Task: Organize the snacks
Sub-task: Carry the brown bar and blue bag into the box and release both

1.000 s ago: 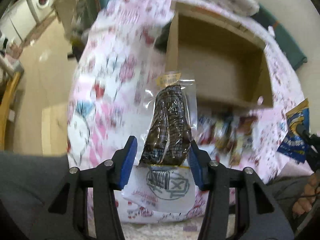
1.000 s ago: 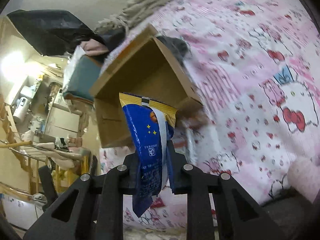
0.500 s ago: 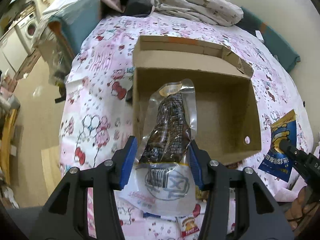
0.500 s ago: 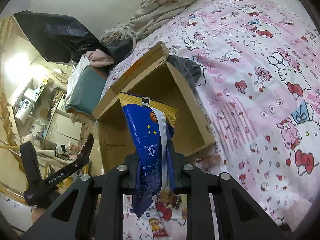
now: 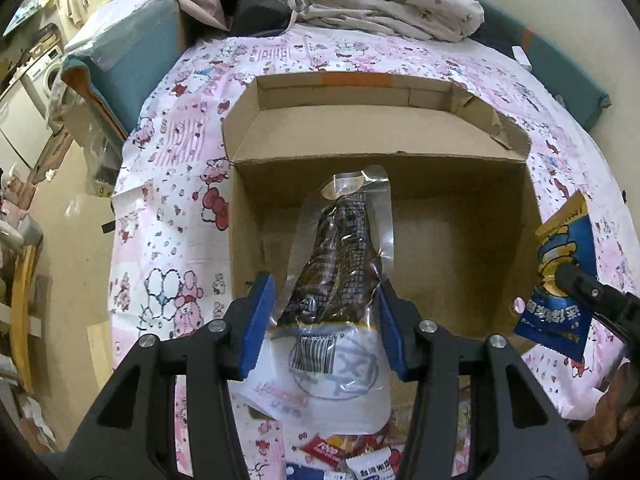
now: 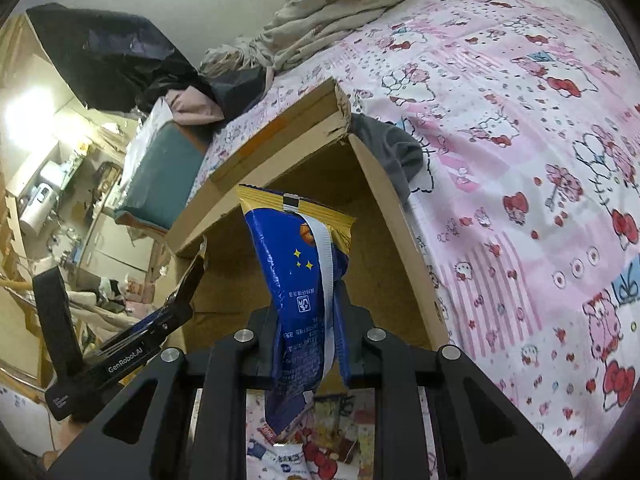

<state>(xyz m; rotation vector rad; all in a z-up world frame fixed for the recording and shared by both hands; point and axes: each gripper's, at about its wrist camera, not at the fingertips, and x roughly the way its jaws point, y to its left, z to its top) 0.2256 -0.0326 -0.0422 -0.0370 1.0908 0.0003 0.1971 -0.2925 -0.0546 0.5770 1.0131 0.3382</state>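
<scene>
My left gripper [image 5: 320, 316] is shut on a clear vacuum pack of dark brown meat snack [image 5: 340, 272], held above the near edge of an open cardboard box [image 5: 440, 148]; the box floor is bare. My right gripper [image 6: 308, 320] is shut on a blue and yellow snack bag [image 6: 296, 272], held upright before the same box [image 6: 376, 208]. The blue bag also shows in the left wrist view [image 5: 560, 280] at the box's right side. The left gripper shows in the right wrist view [image 6: 132, 344] at the left.
Several small snack packets [image 5: 352, 456] lie on the pink Hello Kitty bedsheet [image 5: 172, 208] just before the box. A crumpled blanket [image 5: 384, 4] and dark clothes lie at the far end of the bed. A grey cloth [image 6: 396, 152] lies beside the box.
Both grippers have moved toward the box with their snacks. The box now fills the middle of both views, and the left gripper has come into the right wrist view.
</scene>
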